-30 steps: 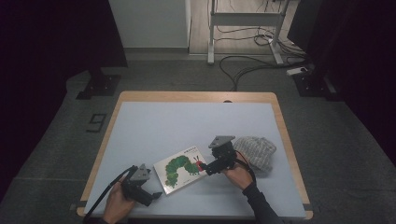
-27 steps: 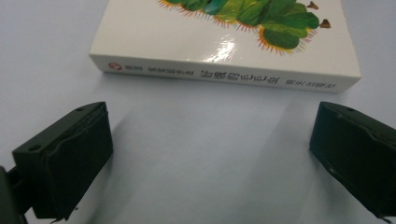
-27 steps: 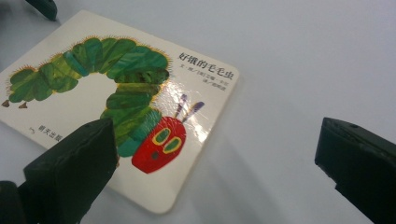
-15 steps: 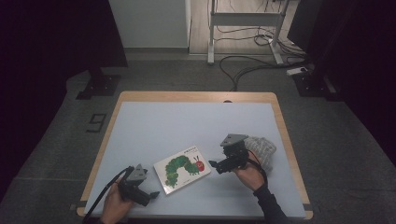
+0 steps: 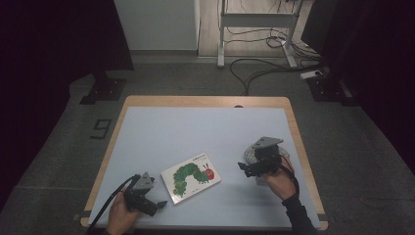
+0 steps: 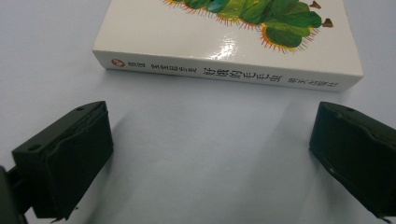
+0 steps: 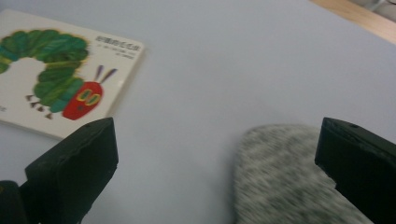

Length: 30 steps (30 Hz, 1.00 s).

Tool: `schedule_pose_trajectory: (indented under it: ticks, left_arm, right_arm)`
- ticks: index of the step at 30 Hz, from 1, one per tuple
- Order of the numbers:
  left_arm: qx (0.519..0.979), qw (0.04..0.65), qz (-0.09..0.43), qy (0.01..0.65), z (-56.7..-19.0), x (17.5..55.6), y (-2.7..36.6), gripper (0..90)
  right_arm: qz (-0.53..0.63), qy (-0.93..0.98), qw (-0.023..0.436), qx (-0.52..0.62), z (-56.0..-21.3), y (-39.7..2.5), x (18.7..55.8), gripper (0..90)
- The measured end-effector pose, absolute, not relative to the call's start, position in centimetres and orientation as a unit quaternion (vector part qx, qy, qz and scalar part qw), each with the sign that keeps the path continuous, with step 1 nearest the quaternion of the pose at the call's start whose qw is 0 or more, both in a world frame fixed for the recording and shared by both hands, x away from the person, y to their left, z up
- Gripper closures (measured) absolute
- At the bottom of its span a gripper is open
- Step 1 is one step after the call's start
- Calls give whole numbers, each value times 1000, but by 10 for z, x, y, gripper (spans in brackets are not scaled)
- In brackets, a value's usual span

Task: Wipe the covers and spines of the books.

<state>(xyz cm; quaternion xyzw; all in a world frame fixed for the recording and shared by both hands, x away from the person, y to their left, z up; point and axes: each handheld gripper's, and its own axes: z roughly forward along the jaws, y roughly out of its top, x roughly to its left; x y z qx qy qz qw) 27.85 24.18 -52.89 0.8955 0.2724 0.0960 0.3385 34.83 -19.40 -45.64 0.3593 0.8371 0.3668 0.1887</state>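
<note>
High view: my left gripper (image 5: 159, 202) sat at the table's (image 5: 166, 127) 7 o'clock corner, my right gripper (image 5: 242, 167) near 4 o'clock, the book (image 5: 191, 177) flat between them (caterpillar cover up). Left gripper view: jaws stood wide apart, gripping nothing, low over the table with the book's spine (image 6: 224, 74) just beyond them at 12 o'clock, not touching. Right gripper view: jaws equally wide and empty; the grey knitted cloth (image 7: 285, 177) lay between them toward the 5 o'clock side, the book (image 7: 60, 79) off at 10 o'clock, apart from the cloth.
</note>
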Motion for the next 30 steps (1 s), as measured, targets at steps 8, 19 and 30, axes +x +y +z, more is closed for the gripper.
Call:
schedule_pose_trajectory:
  ticks: [8,19,30]
  left_arm:
    - [895,339,96,273,-529,278,242,0]
    - [895,339,96,273,-529,279,242,0]
    - [895,339,96,273,-529,278,242,0]
  right_arm:
    - [349,812,221,412,-455,-230,349,0]
    - [316,803,210,460,-486,-258,361,0]
    - [290,805,173,489,-521,-259,373,0]
